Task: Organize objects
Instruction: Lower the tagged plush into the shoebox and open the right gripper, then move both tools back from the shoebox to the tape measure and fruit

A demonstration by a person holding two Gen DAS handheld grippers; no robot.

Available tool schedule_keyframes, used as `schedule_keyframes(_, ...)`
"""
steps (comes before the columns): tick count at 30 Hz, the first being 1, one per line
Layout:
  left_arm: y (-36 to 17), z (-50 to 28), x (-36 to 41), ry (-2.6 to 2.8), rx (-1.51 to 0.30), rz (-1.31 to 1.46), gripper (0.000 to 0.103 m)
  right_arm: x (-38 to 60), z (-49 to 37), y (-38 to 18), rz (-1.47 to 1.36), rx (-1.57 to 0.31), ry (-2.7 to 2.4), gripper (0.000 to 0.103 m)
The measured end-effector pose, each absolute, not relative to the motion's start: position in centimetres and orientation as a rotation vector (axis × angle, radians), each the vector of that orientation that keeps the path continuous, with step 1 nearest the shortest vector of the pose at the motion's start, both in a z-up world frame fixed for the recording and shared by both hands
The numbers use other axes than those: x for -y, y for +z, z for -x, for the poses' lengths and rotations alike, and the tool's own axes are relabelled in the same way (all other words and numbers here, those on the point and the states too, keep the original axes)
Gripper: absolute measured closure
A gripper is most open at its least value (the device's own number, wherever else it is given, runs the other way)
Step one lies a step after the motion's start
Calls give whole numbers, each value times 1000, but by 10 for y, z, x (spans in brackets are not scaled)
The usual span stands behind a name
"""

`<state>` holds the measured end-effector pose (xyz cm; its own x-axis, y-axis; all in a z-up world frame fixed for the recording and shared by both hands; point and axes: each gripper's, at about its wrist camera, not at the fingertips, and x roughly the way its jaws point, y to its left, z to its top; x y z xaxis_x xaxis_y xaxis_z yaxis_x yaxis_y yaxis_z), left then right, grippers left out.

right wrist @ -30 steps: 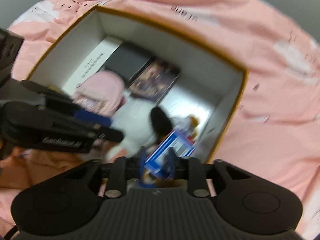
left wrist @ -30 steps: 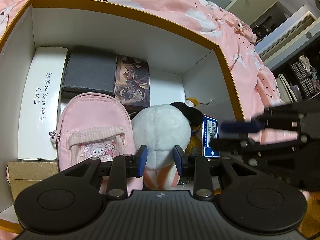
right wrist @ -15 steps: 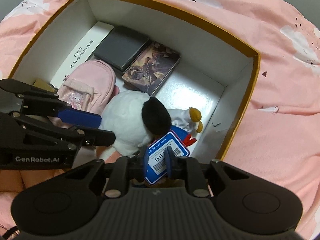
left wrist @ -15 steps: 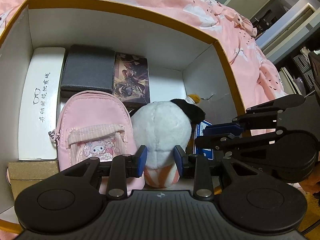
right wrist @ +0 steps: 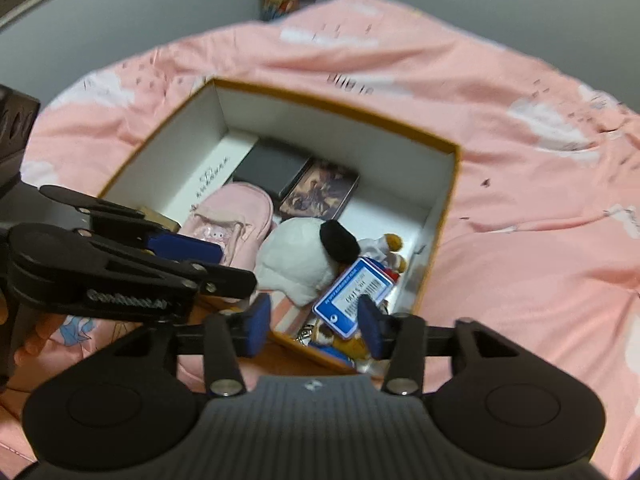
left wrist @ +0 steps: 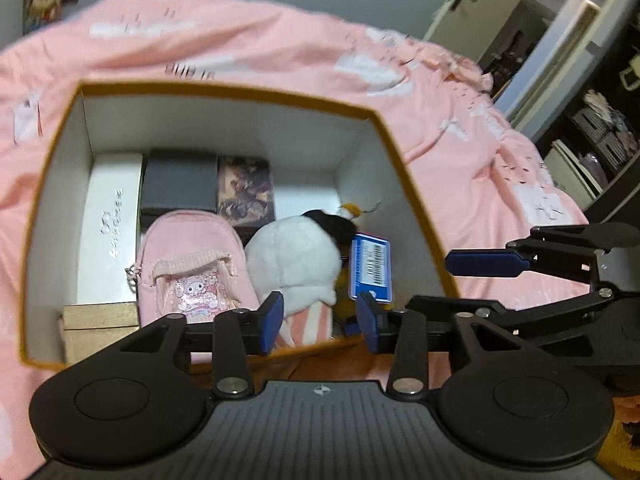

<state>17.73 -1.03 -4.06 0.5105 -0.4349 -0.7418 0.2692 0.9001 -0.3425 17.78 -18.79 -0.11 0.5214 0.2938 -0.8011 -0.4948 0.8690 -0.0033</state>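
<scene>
Plush toy (left wrist: 294,258) with its blue tag (right wrist: 352,298) lies inside the box (left wrist: 394,148), beside the pink pouch (left wrist: 192,264); both grippers, left (left wrist: 320,316) and right (right wrist: 314,326), hang above the box's near rim, their fingers having just opened and holding nothing.

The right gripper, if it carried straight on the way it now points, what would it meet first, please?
Probably the blue-and-white barcode tag of the white plush toy inside the orange-rimmed cardboard box. The right gripper, jaws just opened and empty, frames that tag; depth is hard to judge.
</scene>
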Motion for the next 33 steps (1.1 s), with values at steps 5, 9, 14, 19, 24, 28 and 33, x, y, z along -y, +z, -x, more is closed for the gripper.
schedule_keyframes(5, -33, -136, 13, -511, -920, 150, 41, 212, -128, -5, 135, -865, 431, 37)
schedule_keyframes(9, -48, -111, 20, -582, -983, 160, 41, 234, -92, -19, 48, -852, 371, 37)
schedule_keyframes(14, -77, -88, 40, -641, -1096, 93, 41, 248, -60, -38, 9, -868, 288, 35)
schedule_keyframes(19, -96, -77, 51, -636, -1190, 82, 41, 252, -36, -55, -3, -919, 273, 34)
schedule_keyframes(24, -115, -66, 53, -591, -1266, 52, 41, 247, -22, -67, -18, -991, 340, 34)
schedule_keyframes(28, -123, -61, 54, -577, -1297, 43, 41, 239, -17, -78, 16, -1032, 333, 38)
schedule_keyframes(33, -124, -59, 53, -591, -1297, 60, 41, 237, -14, -84, 79, -1059, 284, 67)
